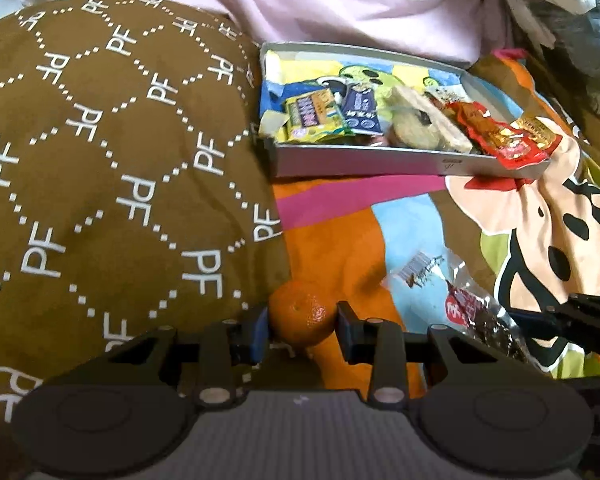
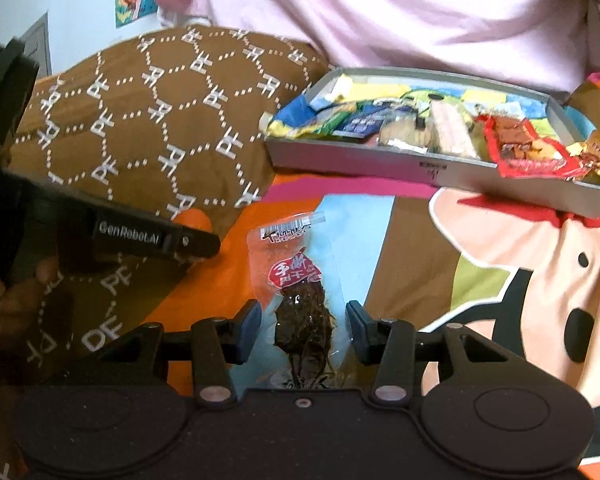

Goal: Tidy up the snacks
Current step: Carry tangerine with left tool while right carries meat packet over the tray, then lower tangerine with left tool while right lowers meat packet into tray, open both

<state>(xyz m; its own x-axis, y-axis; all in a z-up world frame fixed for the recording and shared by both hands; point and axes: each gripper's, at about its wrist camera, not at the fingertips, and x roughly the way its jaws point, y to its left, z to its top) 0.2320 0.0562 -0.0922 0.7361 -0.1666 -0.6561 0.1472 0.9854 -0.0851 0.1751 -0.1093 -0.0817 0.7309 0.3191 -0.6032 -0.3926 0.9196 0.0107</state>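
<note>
A small orange (image 1: 302, 318) sits between the blue pads of my left gripper (image 1: 302, 322), which is shut on it just above the colourful blanket. In the right wrist view that orange (image 2: 194, 218) peeks out behind the left gripper's finger (image 2: 156, 238). A clear snack packet (image 2: 300, 292) with a red label and dark dried contents lies lengthwise in my right gripper (image 2: 304, 320), whose pads press its plastic edges. The same packet (image 1: 472, 312) shows in the left wrist view beside the right gripper's fingers (image 1: 572, 312). A grey box tray (image 1: 360, 162) (image 2: 360, 156) beyond holds several wrapped snacks.
A brown quilt with white "PF" lettering (image 1: 100, 160) bulges on the left, right up against the tray. Pink fabric (image 1: 340, 8) hangs behind the tray. The cartoon-print blanket (image 1: 540, 220) spreads under everything. A person's hand (image 2: 16, 300) holds the left gripper.
</note>
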